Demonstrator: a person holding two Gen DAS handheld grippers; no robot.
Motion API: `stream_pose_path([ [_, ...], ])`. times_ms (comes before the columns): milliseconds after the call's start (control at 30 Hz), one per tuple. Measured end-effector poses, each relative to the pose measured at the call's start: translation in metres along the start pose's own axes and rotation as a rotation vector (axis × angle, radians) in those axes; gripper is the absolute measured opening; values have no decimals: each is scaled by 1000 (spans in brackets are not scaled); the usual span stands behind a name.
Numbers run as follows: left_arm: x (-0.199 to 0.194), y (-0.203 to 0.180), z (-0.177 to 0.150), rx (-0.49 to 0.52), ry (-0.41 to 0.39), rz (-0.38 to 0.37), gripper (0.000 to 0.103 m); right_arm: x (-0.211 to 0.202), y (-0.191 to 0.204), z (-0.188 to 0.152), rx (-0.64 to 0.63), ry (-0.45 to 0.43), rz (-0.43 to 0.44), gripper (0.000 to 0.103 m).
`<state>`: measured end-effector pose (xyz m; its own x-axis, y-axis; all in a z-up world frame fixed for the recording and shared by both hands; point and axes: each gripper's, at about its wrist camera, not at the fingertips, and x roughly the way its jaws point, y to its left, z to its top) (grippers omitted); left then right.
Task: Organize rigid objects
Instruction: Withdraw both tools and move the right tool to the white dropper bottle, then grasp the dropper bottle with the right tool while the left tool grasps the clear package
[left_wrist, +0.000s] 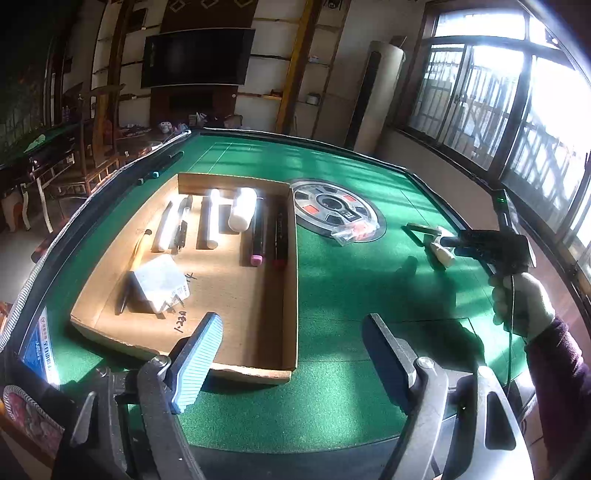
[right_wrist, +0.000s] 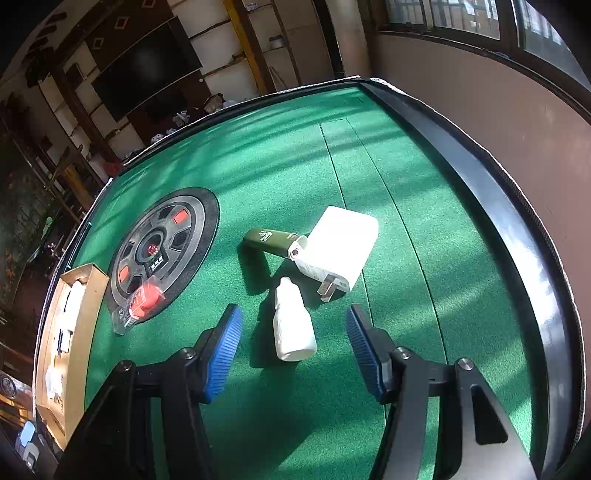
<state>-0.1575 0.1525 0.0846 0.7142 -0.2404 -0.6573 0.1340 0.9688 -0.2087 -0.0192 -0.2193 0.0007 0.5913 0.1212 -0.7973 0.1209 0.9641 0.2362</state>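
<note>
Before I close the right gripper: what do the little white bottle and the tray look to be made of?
White bottle: apparently smooth opaque plastic, slightly glossy, molded cap. Tray: brown cardboard, matte, with a raw cut rim and handwriting on its floor.

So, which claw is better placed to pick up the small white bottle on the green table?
The right claw. It is open, with the white bottle lying between its fingers. The left claw is also open but sits near the cardboard tray, far from the bottle.
</note>
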Motion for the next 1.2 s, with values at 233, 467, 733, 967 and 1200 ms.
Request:
stream_pose_path([
  [233,9,-26,17,73,28,-12,81,6,25,-16,-68,33,9,21],
  [467,79,-74,64,139,126,-92,81,-8,22,-41,-57,4,198,46],
  [733,205,-121,93,350,211,57,81,-18,-14,-37,108,-81,295,51],
  [967,261,-125,103,368,270,53,81,-8,-14,-34,140,-35,349,52],
  [1200,244,-130,93,363,274,30,28,-7,-11,-32,138,-37,349,56],
])
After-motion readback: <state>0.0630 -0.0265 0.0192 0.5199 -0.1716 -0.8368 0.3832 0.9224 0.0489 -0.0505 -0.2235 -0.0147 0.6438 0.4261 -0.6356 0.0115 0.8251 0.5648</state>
